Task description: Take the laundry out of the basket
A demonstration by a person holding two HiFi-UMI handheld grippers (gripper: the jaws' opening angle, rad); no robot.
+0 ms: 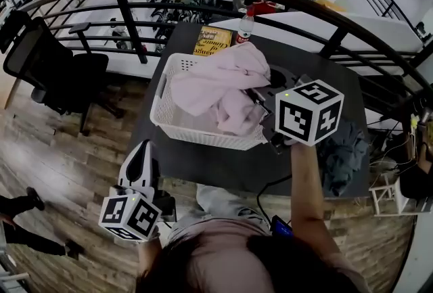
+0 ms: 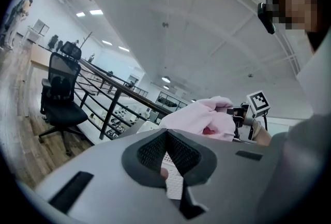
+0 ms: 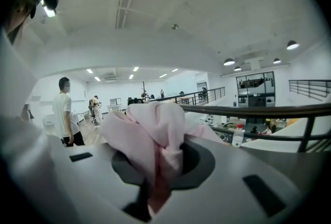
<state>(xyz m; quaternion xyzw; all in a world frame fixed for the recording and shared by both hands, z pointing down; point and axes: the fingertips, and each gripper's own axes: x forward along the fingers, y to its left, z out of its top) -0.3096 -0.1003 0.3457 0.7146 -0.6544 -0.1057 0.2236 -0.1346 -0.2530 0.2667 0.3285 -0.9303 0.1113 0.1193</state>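
Partly hidden — basket (image 1: 177, 124) under pink garment (image 1: 216, 85), right gripper (image 3: 152, 187) clamping it.

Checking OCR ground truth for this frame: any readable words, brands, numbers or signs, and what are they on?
Yellow book: there is lettering on the cover, but it is too blurred to read.
Bottle: the label is too small to read.
Marker cubes: black-and-white square patterns only, with no words or numbers.
No other text is visible.
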